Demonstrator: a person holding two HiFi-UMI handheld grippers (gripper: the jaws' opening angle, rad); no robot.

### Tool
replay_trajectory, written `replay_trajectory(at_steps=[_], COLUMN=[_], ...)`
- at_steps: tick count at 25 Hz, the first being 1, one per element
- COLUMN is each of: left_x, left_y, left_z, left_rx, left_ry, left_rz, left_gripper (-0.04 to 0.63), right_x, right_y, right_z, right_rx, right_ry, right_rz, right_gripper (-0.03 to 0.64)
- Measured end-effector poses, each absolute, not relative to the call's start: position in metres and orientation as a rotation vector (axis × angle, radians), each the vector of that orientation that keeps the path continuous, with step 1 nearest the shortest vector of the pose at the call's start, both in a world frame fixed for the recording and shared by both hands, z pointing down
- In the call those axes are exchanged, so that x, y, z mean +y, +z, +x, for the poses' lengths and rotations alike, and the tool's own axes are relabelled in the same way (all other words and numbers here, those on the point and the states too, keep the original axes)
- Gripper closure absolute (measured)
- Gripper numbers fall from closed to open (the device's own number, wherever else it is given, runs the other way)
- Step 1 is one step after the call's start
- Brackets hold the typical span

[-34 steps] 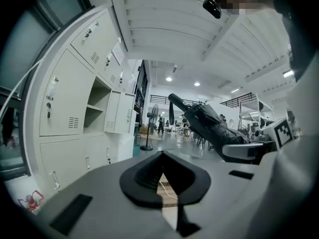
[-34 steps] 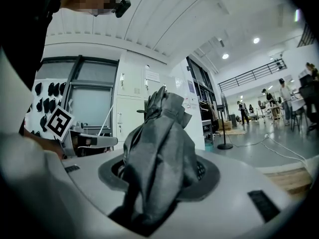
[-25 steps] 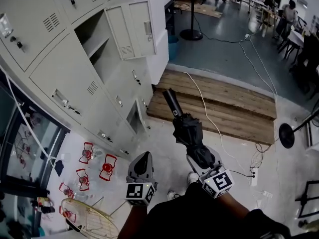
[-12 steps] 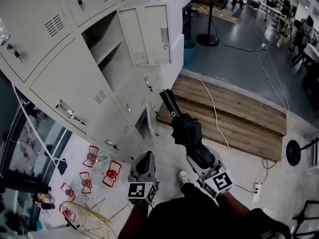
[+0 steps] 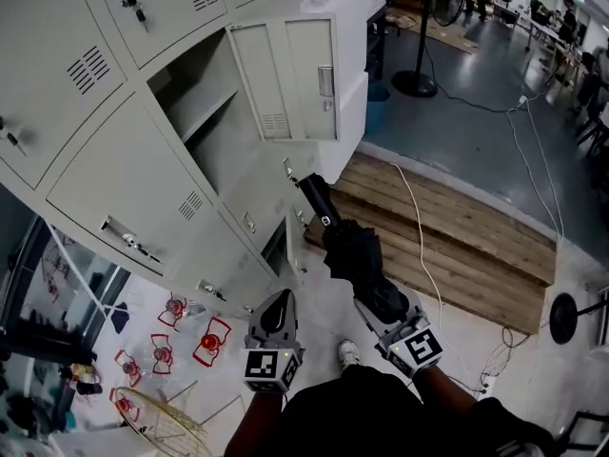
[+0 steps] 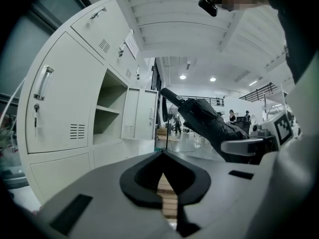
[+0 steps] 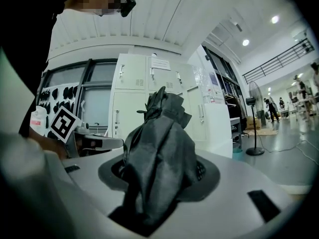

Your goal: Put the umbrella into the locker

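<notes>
Right gripper (image 5: 379,296): jaws clamped on the bunched black cloth of the folded umbrella (image 5: 350,248).
Left gripper (image 5: 278,303): jaws together, nothing between them; just beside the right gripper.
Umbrella: sticks out from the right gripper, far end toward the locker (image 5: 205,112), still outside it.
Locker: open, shelf inside, door (image 5: 297,76) swung out above the umbrella's far end.
Platform (image 5: 457,246): wooden, on the floor beyond the umbrella.

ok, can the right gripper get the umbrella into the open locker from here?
Probably yes. The right gripper holds the umbrella pointed toward the open locker; its door is swung wide and nothing stands between. The shelf inside may limit fit.
</notes>
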State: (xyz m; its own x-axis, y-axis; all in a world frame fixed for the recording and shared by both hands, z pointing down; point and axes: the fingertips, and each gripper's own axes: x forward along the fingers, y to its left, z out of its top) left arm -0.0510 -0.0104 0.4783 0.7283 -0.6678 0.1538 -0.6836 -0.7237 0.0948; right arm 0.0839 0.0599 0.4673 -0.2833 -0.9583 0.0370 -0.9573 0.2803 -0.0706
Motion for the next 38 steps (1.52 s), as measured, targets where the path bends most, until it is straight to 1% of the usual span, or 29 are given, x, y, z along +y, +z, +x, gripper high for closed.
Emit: replay_trajectory(at_steps=[10,19,38], left_x=[-0.044,-0.062,-0.147], left_y=[0.473,0.477,0.484], left_z=[-0.03,-0.034,-0.06], left_rx=[-1.19,-1.337,-1.449], left_ry=[0.196,0.192,0.193], left_rz=[2.744,2.682,2.618], left_gripper=[0.597,0.597,0.597], right_x=[0.015,-0.016,-0.113], right_y=[0.474,0.476,0.48], right_z=[0.103,0.119,0.096], right_rx=[2.591,2.661,2.734], right_ry=[-0.146,-0.13,-0.142], right_rz=[-1.756,-1.659,-1.551], right_gripper=[0.402,0.402,0.4])
